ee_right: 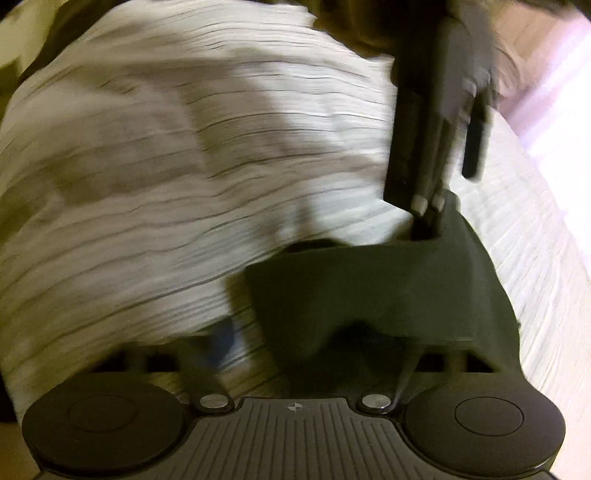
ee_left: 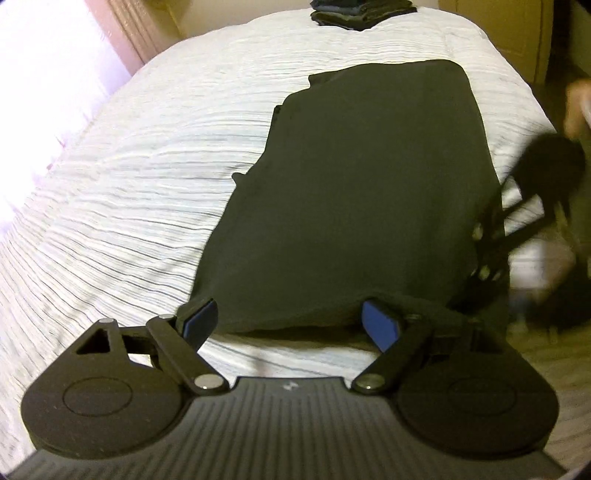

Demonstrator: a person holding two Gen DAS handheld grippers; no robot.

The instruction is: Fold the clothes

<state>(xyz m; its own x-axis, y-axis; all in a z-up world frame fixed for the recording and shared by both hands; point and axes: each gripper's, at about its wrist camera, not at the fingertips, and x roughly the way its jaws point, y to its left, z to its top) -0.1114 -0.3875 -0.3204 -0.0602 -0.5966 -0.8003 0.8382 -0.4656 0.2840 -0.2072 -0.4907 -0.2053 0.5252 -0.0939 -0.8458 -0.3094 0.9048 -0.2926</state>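
A dark folded garment lies on the white ribbed bedspread. My left gripper stands wide open, its blue pads on either side of the garment's near edge and not pressing it. At the garment's right side my right gripper shows as a dark blur. In the right wrist view a corner of the garment is raised over my right gripper. Its left finger is a blue smear just clear of the cloth, and the other finger is hidden under it. The left gripper reaches down behind that corner.
A stack of dark folded clothes sits at the far end of the bed. Brown furniture stands at the far right, and a bright curtained window at the left. A person's hand blurs at the right edge.
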